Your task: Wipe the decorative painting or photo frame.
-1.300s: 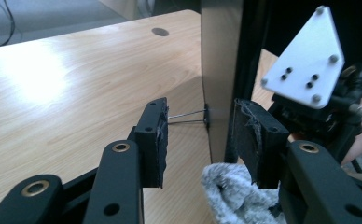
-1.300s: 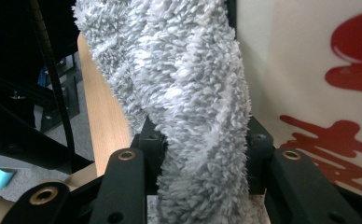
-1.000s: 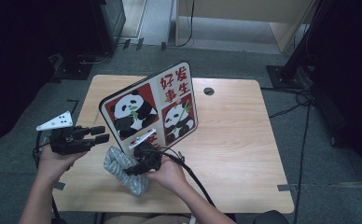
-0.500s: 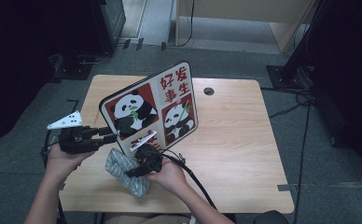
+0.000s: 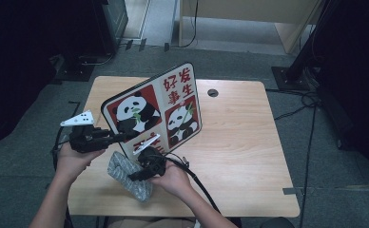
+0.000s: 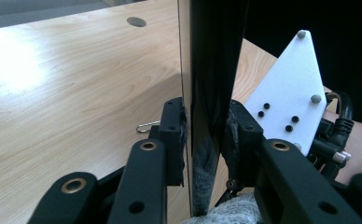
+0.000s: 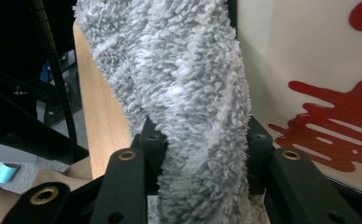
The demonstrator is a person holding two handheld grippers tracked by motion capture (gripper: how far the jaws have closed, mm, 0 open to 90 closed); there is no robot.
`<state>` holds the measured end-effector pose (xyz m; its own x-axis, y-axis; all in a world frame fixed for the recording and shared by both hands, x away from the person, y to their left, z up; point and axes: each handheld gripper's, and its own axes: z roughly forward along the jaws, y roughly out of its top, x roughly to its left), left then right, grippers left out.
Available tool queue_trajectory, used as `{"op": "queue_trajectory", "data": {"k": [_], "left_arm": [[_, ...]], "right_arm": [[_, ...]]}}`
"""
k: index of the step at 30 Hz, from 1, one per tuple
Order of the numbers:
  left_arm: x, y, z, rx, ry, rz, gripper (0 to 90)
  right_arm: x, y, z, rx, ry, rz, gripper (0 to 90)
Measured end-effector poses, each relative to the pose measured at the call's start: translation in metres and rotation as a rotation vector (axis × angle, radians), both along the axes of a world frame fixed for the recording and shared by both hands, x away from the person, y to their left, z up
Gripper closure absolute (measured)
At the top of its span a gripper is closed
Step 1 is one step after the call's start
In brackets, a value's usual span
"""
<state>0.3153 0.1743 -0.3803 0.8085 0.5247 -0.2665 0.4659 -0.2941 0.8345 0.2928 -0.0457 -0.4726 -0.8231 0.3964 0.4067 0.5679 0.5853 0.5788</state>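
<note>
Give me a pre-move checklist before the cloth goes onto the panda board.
1. Left gripper clamps the board edge: ok, jaws have just closed on it.
2. Right gripper holds the cloth: ok.
3. Board lifted and tilted off the table: ok.
4. Cloth touching the board face: cannot tell.
5. Clip on the table away from the work: ok.
</note>
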Motion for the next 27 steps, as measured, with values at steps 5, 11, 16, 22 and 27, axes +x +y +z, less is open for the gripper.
{"op": "queue_trajectory", "data": {"k": [5,11,16,22,27], "left_arm": [[0.000,-0.001,0.000,0.011,-0.005,-0.011,78.0],[0.000,0.000,-0.001,0.003,-0.002,-0.007,78.1],[0.000,0.000,-0.001,-0.008,0.001,-0.003,78.1],[-0.001,0.000,-0.002,-0.011,0.000,-0.001,78.1],[-0.001,0.000,-0.002,-0.013,-0.002,0.001,78.0]], "right_arm": [[0.000,-0.001,0.001,-0.004,-0.005,0.004,62.5],[0.001,-0.009,0.006,-0.008,-0.016,0.016,63.2],[0.000,-0.017,0.013,-0.007,-0.027,0.030,63.7],[-0.002,-0.029,0.024,0.014,-0.062,0.047,63.7],[0.000,-0.043,0.037,0.026,-0.070,0.038,63.7]]}}
